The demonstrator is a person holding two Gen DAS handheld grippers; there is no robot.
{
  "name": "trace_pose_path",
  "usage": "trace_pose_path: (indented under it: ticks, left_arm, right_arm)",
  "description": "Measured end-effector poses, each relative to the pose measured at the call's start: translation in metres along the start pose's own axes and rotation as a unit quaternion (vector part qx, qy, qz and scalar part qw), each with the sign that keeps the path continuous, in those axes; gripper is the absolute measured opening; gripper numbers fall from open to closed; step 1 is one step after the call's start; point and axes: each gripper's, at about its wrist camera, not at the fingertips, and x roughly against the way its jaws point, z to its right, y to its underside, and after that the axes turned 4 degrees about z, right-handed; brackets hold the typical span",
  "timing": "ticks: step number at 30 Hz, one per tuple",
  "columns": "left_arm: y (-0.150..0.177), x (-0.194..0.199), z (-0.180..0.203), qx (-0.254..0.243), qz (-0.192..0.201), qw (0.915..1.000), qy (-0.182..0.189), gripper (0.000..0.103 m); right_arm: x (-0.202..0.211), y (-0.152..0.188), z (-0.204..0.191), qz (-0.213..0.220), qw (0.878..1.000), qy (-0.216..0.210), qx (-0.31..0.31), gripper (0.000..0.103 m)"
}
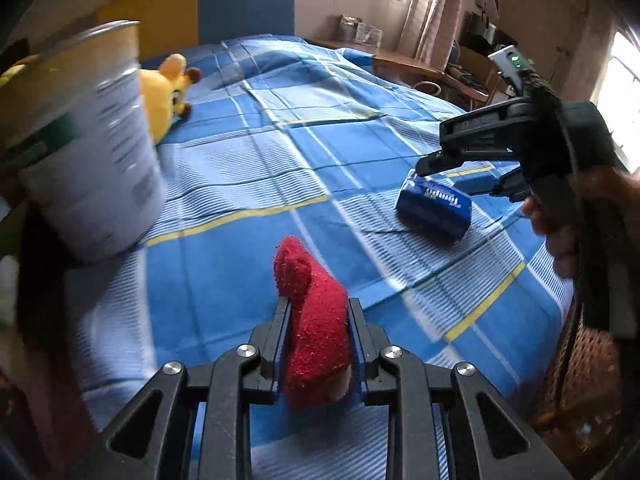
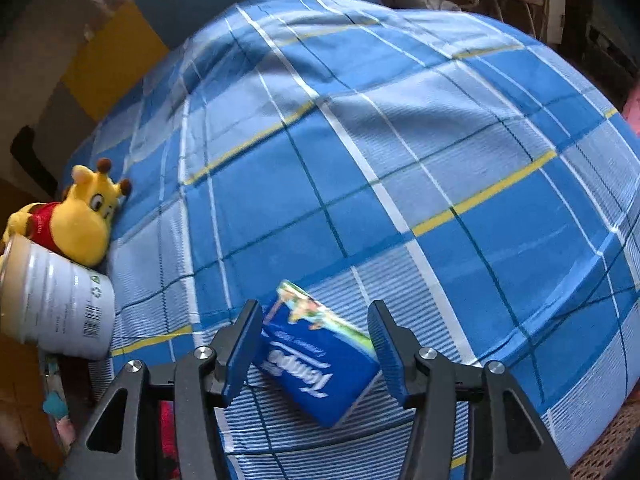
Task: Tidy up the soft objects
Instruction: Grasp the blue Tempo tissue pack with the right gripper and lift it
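With the left gripper pinching the red sock above the bedsheet, the right gripper, jaws spread, straddled the tissue pack and should have closed squarely, gently, to avoid slipping.

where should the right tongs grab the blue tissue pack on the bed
Across its two long flat sides, coming down from above. The blue tissue pack lies flat and skewed on the checked bedsheet, between the open right tongs, one corner by a pad; rolling the wrist to square the pads should help.
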Motion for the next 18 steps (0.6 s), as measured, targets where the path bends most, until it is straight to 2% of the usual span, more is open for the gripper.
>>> trace_pose_path:
  ticks: [4, 8, 12, 18]
  left_arm:
    - [0.016, 0.001, -0.004, -0.005, 0.005, 0.9999, -0.014, 0.027]
    - [0.021, 0.000, -0.001, -0.016, 0.014, 0.9996, -0.020, 0.027]
    - [0.022, 0.000, -0.003, -0.009, 0.019, 0.9996, -0.019, 0.028]
    - [0.023, -0.002, -0.004, -0.003, 0.021, 0.9995, -0.022, 0.029]
  right_arm:
    - [0.003, -0.001, 0.001, 0.010, 1.000, 0.017, 0.000, 0.055]
    - [-0.007, 0.004, -0.002, -0.026, 0.999, -0.022, -0.003, 0.058]
    - [-0.008, 0.009, -0.018, -0.040, 0.998, -0.038, 0.038, 0.063]
    - [-0.015, 0.019, -0.034, -0.058, 0.993, -0.030, 0.094, 0.064]
